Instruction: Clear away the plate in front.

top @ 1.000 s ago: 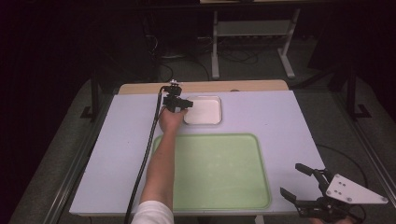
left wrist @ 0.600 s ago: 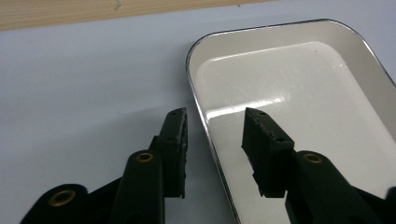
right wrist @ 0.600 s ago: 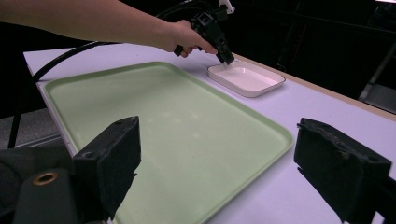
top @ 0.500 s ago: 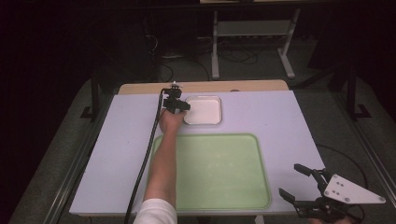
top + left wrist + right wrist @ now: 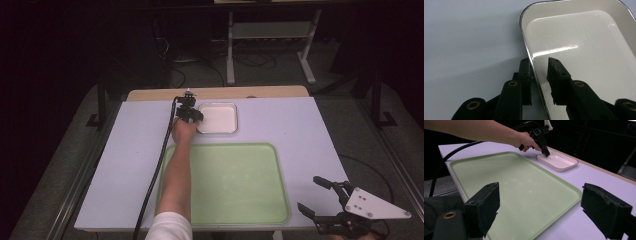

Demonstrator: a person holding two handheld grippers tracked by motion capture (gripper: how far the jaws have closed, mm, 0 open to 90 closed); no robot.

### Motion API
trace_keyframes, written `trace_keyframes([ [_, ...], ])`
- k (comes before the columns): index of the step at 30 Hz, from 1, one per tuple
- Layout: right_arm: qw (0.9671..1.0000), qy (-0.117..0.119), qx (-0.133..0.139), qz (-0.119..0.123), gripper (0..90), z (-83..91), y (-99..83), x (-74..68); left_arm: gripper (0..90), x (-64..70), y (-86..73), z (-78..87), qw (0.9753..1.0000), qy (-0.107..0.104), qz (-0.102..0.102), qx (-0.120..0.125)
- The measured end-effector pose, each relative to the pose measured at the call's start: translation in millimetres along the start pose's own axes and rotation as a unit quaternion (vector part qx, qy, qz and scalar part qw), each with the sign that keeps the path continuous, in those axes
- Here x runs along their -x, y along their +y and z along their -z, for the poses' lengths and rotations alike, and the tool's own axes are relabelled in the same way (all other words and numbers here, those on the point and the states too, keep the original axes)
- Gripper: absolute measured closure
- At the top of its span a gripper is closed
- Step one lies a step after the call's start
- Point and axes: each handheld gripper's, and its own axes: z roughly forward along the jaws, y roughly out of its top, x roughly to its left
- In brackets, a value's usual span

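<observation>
Right gripper (image 5: 320,200): lower right of the high view, off the table's near corner; jaws wide apart, holding nothing.
Tray: large pale-green plastic tray (image 5: 280,200), centre foreground, bare.
Table: lavender-white tabletop (image 5: 300,120) under both trays.
Left gripper (image 5: 539,71): upper centre of the high view, at the dish's left rim; jaws slightly apart, one outside the rim and one inside, not yet clamped.
Dish: small white rectangular enamel dish with a dark rim (image 5: 584,42), just beyond the green tray, empty.
Step in hand (judged): gripping the dish's edge.
Technique (judged): seat the rim deep between the pads, close squarely, then lift level so the shallow dish does not pivot.
</observation>
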Motion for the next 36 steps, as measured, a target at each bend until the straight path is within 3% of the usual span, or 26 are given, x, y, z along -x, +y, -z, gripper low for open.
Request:
trace_keyframes([
  [4, 1.0000, -0.001, 0.002, 0.002, 15.3, 1.1, 0.0, -0.2, 78.7, -1.9, 0.3, 1.4, 0.9999, 0.004, 0.013, -0.001],
  [10, 1.0000, 0.000, 0.002, 0.000, 15.4, 1.4, 0.1, -0.1, 83.0, -5.4, -0.6, 1.6, 0.9992, -0.008, 0.039, 0.001],
  [14, 1.0000, 0.003, 0.005, 0.000, 15.8, 1.2, 0.4, -0.8, 86.5, -9.0, -3.3, 1.0, 0.9960, -0.033, 0.082, 0.011],
  [19, 1.0000, 0.002, 0.007, -0.001, 15.6, 2.1, 0.0, -0.2, 88.7, -11.2, -6.2, 0.8, 0.9921, -0.053, 0.111, 0.024],
  [36, 0.9998, -0.001, 0.017, -0.008, 16.0, 2.5, 0.3, 0.6, 88.7, -11.3, -5.5, 11.4, 0.9902, -0.050, 0.123, 0.043],
])
